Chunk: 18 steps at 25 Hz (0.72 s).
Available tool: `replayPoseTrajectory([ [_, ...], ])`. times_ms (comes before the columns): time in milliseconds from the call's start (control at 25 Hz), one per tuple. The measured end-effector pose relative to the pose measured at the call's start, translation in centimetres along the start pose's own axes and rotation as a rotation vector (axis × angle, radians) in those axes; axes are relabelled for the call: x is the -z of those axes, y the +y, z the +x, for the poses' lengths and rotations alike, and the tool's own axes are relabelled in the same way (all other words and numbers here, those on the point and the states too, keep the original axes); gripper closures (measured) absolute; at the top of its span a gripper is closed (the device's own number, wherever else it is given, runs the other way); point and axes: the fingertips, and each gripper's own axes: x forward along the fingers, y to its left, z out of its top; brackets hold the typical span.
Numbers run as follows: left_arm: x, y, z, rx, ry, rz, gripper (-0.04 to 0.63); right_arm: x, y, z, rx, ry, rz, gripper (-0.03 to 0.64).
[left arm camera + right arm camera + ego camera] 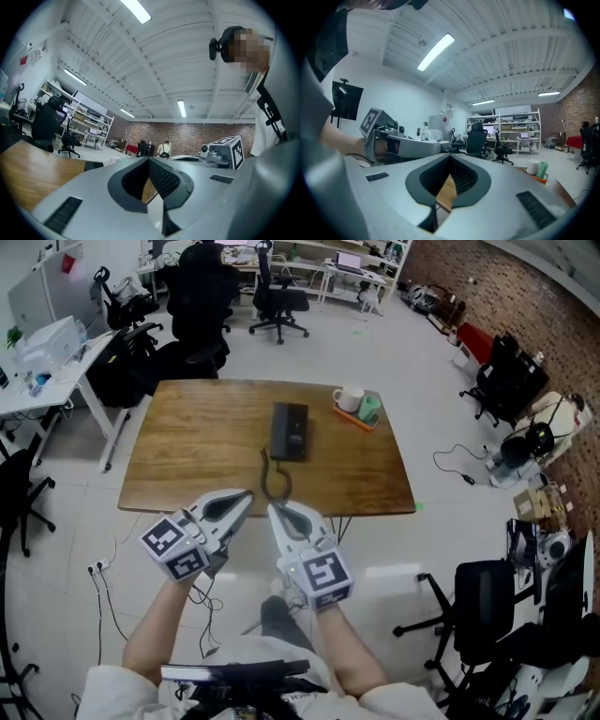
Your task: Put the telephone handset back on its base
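Grey, pressed shut and empty, the left gripper (244, 498) and right gripper (275, 512) hang at the wooden table's (187, 465) near edge; the reach, I judge, is not yet begun. Next: spread 1 pair and go forward past the coiled cord (272, 479) to the black telephone (289, 430) mid-table, well beyond the jaws; whether its receiver is seated I cannot tell.

No words or numbers to read here, operator. The marker cube (176, 546) on your left gripper (246, 496) and its twin on your right gripper (275, 510) carry only black-and-white square patterns. The red sign (23, 60) on the wall is too small to read, and the telephone (290, 430) shows no legible print.
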Motion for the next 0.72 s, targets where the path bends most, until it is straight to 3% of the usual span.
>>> replayPoseTrajectory([
  [320,-1.5,-7.6,-6.7,-0.065,-0.063,0.043,0.594,-1.9,7.0,-5.6,0.013,-0.031,0.018,0.612],
  [560,-2.2,-12.6,-9.2,-0.097,-0.081,0.13,0.594,-2.2,9.7,-9.4,0.048,-0.046,-0.005,0.614],
  [720,-1.9,-14.7,-9.6,-0.089,-0.087,0.14,0.594,-2.3,10.5,-11.1,0.06,-0.053,-0.013,0.614],
])
